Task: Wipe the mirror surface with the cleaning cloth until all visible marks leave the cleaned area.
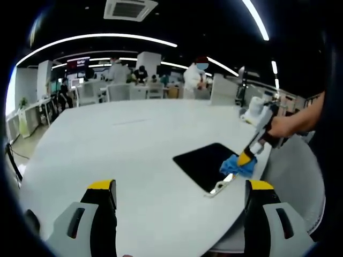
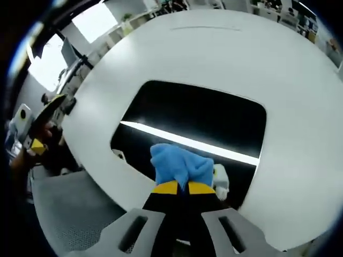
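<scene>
A dark rectangular mirror (image 2: 214, 115) lies flat on the white round table (image 2: 214, 48) and reflects a bright ceiling light strip. My right gripper (image 2: 182, 187) is shut on a blue cleaning cloth (image 2: 179, 163) and presses it onto the mirror's near part. In the left gripper view the same mirror (image 1: 201, 160) sits at the table's right side, with the blue cloth (image 1: 238, 167) on its right end under the right gripper (image 1: 247, 158), held by a person's hand. My left gripper (image 1: 179, 187) hovers open above the bare table, left of the mirror, with nothing between its jaws.
A grey mesh chair (image 2: 69, 214) stands beside the table edge by the mirror. Beyond the table (image 1: 118, 139) are office desks, chairs and several people (image 1: 195, 75). A white object (image 1: 256, 110) sits at the table's far right edge.
</scene>
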